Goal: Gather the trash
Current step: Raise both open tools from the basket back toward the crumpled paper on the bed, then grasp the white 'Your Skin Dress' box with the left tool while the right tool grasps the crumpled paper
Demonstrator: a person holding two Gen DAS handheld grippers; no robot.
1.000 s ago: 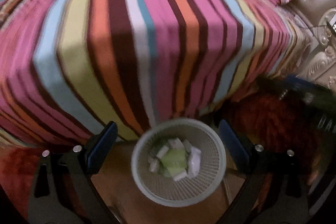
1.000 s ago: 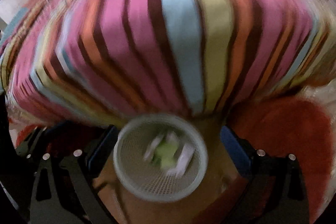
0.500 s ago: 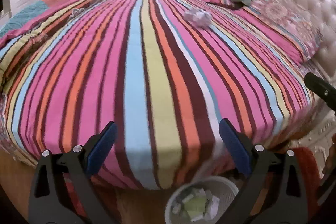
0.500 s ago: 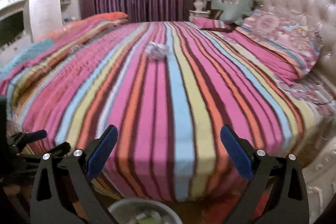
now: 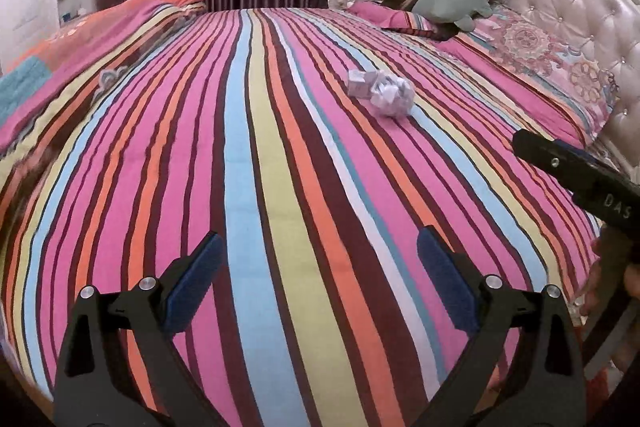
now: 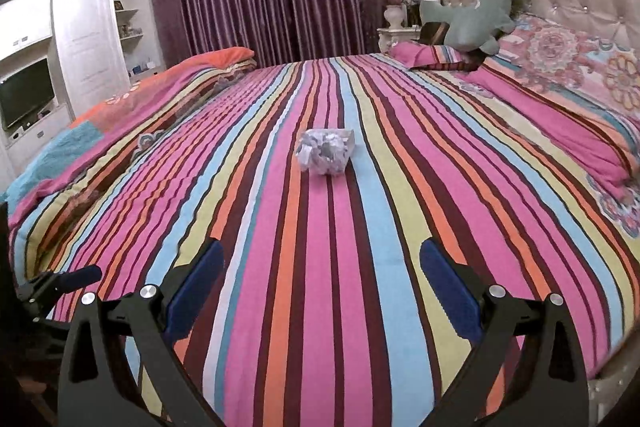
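Now both the left gripper (image 5: 318,269) and the right gripper (image 6: 320,277) hover wide apart and empty over the striped bedspread (image 6: 360,227), so the step is reaching: the crumpled whitish paper wad (image 6: 325,151) lies mid-bed, dead ahead of the right gripper, needing a forward reach.

A crumpled wad of paper (image 6: 326,151) is seen lying on the striped bedspread (image 6: 360,267), around the middle of the bed. It is whitish-grey with pale lilac patches, loosely balled, its creased folds jutting out unevenly. In the left wrist view the same wad (image 5: 382,93) is shown resting flat on the pink and maroon stripes, untouched.
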